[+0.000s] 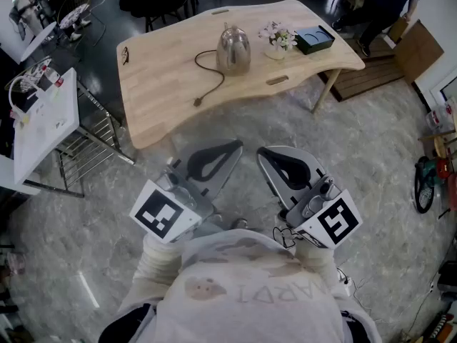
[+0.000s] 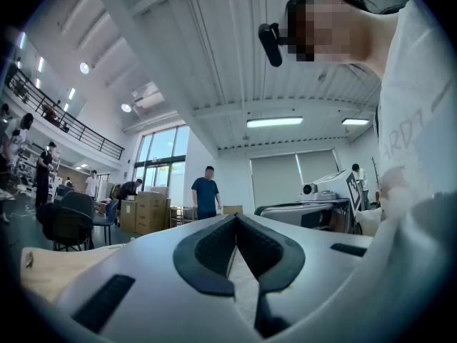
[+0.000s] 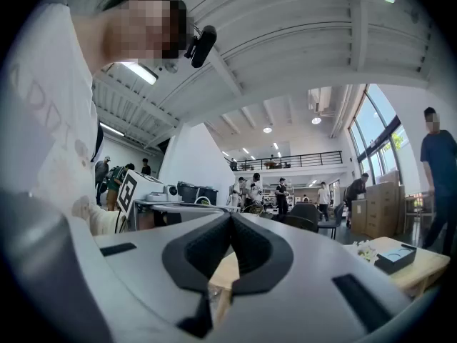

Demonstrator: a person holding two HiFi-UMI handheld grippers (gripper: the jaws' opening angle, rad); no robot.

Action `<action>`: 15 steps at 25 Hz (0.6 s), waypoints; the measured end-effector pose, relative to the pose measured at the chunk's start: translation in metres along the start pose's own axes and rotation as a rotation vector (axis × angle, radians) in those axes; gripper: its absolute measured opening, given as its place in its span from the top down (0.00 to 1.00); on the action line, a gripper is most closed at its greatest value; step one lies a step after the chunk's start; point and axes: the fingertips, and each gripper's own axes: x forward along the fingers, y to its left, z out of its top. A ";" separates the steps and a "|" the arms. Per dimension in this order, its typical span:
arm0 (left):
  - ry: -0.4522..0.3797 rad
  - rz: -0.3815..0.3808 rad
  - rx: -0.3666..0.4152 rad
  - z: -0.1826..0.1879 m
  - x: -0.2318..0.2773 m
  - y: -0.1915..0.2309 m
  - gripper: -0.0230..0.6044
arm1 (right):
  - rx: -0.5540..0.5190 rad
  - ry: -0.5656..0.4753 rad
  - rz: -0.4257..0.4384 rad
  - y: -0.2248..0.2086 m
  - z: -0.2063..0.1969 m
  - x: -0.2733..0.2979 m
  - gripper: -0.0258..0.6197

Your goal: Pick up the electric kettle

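A steel electric kettle (image 1: pixel 233 49) stands upright near the middle of a light wooden table (image 1: pixel 164 84), its black cord (image 1: pixel 209 84) trailing toward the table's near edge. Both grippers are held close to my chest, well short of the table. My left gripper (image 1: pixel 237 145) is shut with nothing in it; in the left gripper view (image 2: pixel 235 218) its jaws meet at the tips. My right gripper (image 1: pixel 261 151) is shut too and holds nothing; its jaws (image 3: pixel 230 216) touch. The kettle is hidden in both gripper views.
On the table's right part stand a small vase of flowers (image 1: pixel 278 39) and a dark box (image 1: pixel 315 39). A white metal rack (image 1: pixel 50 120) stands at the left. Chairs and several people are beyond the table. Marble floor lies between me and the table.
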 end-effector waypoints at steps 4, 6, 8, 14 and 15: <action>0.004 -0.008 -0.001 -0.001 -0.004 0.008 0.94 | -0.004 0.002 -0.004 0.001 0.000 0.009 0.93; 0.001 -0.011 -0.004 -0.002 -0.006 0.012 0.94 | -0.007 0.004 -0.008 0.002 0.000 0.013 0.93; 0.000 -0.016 -0.005 -0.002 -0.007 0.016 0.94 | -0.008 0.006 -0.013 0.001 -0.001 0.016 0.93; 0.011 -0.034 -0.011 -0.007 -0.008 0.026 0.94 | 0.001 0.008 -0.031 -0.002 -0.003 0.026 0.93; 0.015 -0.032 -0.012 -0.010 -0.009 0.029 0.94 | 0.010 -0.001 -0.033 -0.002 -0.003 0.028 0.93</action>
